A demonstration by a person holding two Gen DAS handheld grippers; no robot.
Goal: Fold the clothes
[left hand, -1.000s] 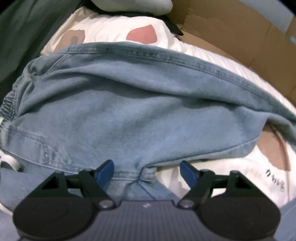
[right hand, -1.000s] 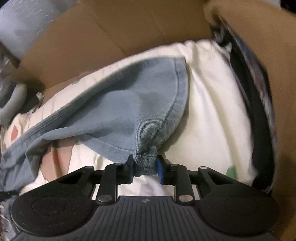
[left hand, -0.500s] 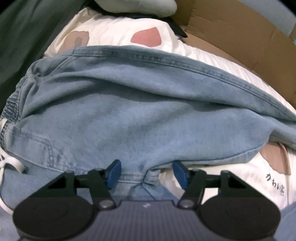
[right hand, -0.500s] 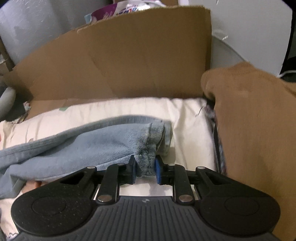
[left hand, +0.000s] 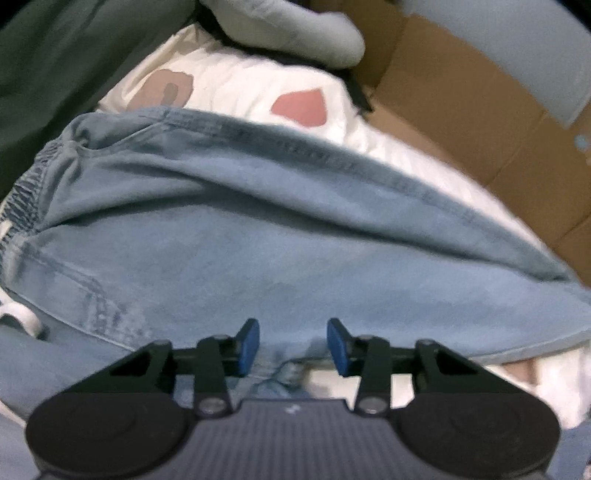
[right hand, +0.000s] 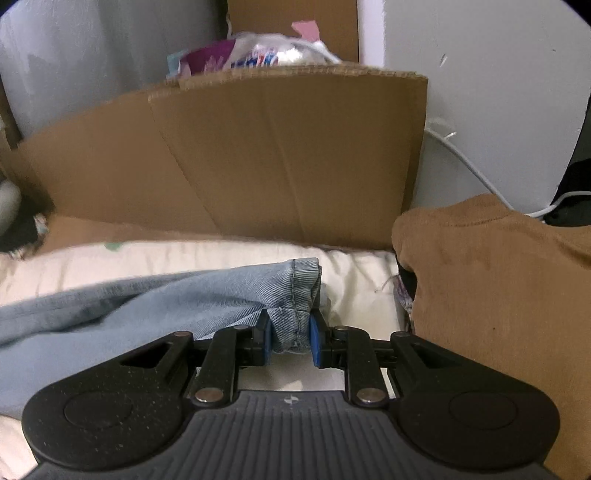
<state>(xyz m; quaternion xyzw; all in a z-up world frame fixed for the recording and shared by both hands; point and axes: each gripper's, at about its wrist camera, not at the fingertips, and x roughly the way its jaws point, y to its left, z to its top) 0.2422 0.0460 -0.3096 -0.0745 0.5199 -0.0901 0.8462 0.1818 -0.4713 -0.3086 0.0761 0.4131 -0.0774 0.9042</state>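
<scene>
Light blue jeans lie across a white printed bed cover, with the elastic waistband at the left. My left gripper hovers over the crotch seam; its jaws are closing with the bunched denim between them, and the blue pads stand apart from the cloth. In the right wrist view the jeans' leg stretches leftward. My right gripper is shut on the hem, holding it lifted above the cream cover.
A brown cardboard wall stands behind the bed. A tan garment is piled at the right. Dark green cloth and a grey pillow lie at the far left. A white cable runs along the wall.
The left jaws have narrowed around the crotch seam. The right gripper has lifted and tilted up with the hem, bringing the cardboard wall and tan garment into view.
</scene>
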